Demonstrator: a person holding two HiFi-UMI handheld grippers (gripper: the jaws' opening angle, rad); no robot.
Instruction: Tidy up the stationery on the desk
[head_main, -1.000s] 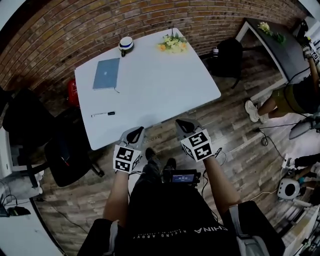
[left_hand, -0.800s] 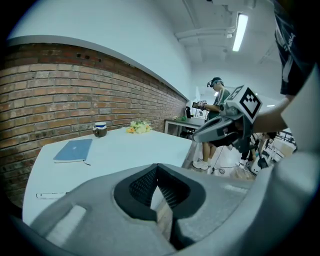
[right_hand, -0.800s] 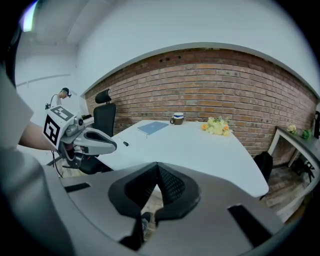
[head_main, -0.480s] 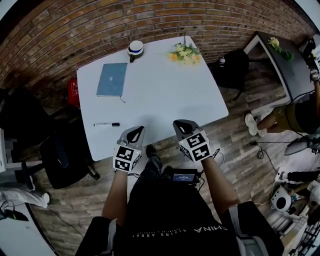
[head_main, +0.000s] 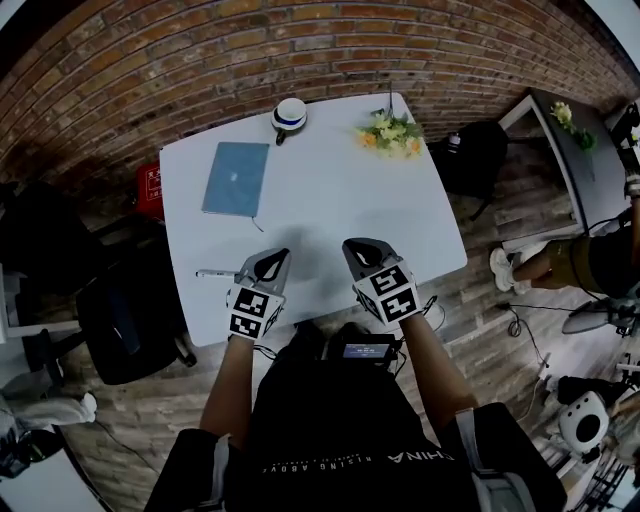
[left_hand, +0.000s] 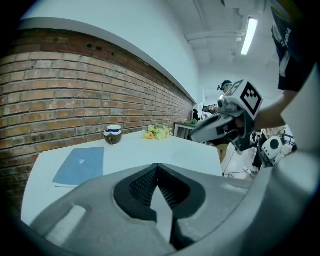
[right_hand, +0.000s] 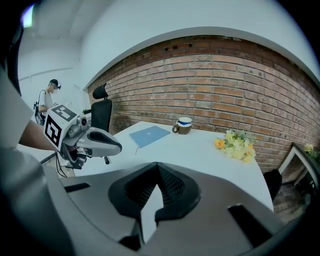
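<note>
Left gripper (head_main: 271, 263): clenched, the jaws meeting at the tips with nothing between them; only bare table top shows through the gap behind the tips.
Left gripper's place: held over the near edge of the table, pointing forward and slightly down, clear of the table top as far as its own view shows.
Right gripper (head_main: 360, 250): likewise pressed together and empty.
Right gripper's place: beside the left one over the same near edge, a gap between the two, pointing towards the far side of the table.
Pen (head_main: 214, 273): lies flat near the front left corner of the table, just left of the left gripper's tip in the head view; its right end is hidden behind that gripper, so contact cannot be judged.
Table (head_main: 330, 205): white, mostly bare in the middle.
Notebook (head_main: 237, 179): blue, closed, flat on the far left part of the table, well apart from both grippers.
Cup (head_main: 290, 114): at the far edge, beside the brick wall (head_main: 200, 60).
Flowers (head_main: 392, 133): yellow and white bunch lying at the far right corner.
Chair (head_main: 125, 320): black, on the floor left of the table.
</note>
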